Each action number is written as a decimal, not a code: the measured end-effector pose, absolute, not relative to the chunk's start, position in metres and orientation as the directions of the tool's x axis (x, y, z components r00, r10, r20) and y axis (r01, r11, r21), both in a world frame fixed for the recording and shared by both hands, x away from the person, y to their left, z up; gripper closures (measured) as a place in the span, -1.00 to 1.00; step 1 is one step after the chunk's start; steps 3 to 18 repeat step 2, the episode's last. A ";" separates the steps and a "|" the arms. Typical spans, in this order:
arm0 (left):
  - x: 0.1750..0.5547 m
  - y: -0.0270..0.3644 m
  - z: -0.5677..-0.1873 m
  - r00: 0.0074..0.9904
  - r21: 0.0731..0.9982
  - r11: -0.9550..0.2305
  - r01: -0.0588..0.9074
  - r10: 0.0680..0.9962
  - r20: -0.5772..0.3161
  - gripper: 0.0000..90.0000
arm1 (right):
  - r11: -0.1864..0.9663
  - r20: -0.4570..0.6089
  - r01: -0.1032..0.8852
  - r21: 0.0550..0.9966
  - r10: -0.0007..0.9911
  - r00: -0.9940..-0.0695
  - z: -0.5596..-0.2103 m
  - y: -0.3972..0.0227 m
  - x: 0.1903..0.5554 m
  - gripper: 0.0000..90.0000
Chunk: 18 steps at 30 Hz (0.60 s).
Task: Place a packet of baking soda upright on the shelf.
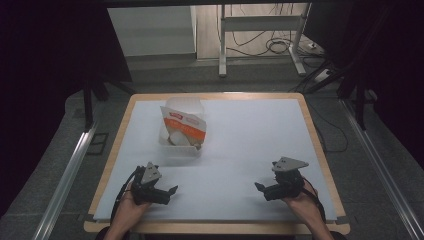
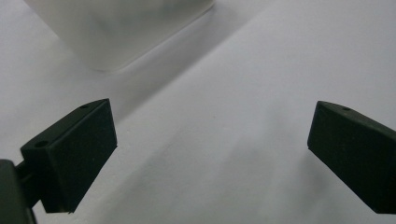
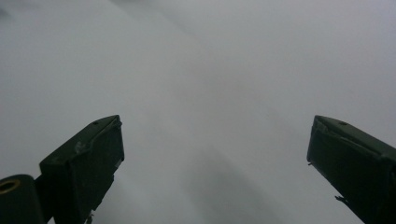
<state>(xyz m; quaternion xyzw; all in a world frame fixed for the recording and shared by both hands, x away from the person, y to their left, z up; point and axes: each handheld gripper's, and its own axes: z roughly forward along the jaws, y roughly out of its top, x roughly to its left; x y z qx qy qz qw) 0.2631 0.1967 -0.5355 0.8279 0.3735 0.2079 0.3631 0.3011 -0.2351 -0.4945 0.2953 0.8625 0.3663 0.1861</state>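
Observation:
A translucent white tub (image 1: 179,146) stands left of the table's middle, holding an orange-and-white packet (image 1: 183,127) that leans upright and a pale round item beside it. My left gripper (image 1: 171,191) rests near the front left edge, held in a hand, its jaws wide apart with nothing between them. In the left gripper view the tub's wall (image 2: 121,28) shows blurred ahead of the left gripper (image 2: 210,154). My right gripper (image 1: 258,187) sits near the front right, also open and empty. The right gripper (image 3: 215,163) faces bare white table.
The white table surface (image 1: 250,135) has a wooden rim (image 1: 320,150). A metal desk frame (image 1: 260,35) and cables lie on the floor beyond the far edge. Metal rails (image 1: 70,165) run along both sides.

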 end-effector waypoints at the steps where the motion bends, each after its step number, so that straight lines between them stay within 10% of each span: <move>1: 0.263 0.197 -0.535 0.637 0.753 -0.463 0.467 0.767 0.078 -0.97 | 0.562 -0.115 0.368 0.741 0.646 -0.755 -0.495 -0.235 0.302 -0.91; 18: 0.263 0.197 -0.535 0.636 0.754 -0.463 0.467 0.768 0.077 -0.97 | 0.557 -0.113 0.359 0.749 0.641 -0.759 -0.495 -0.236 0.304 -0.91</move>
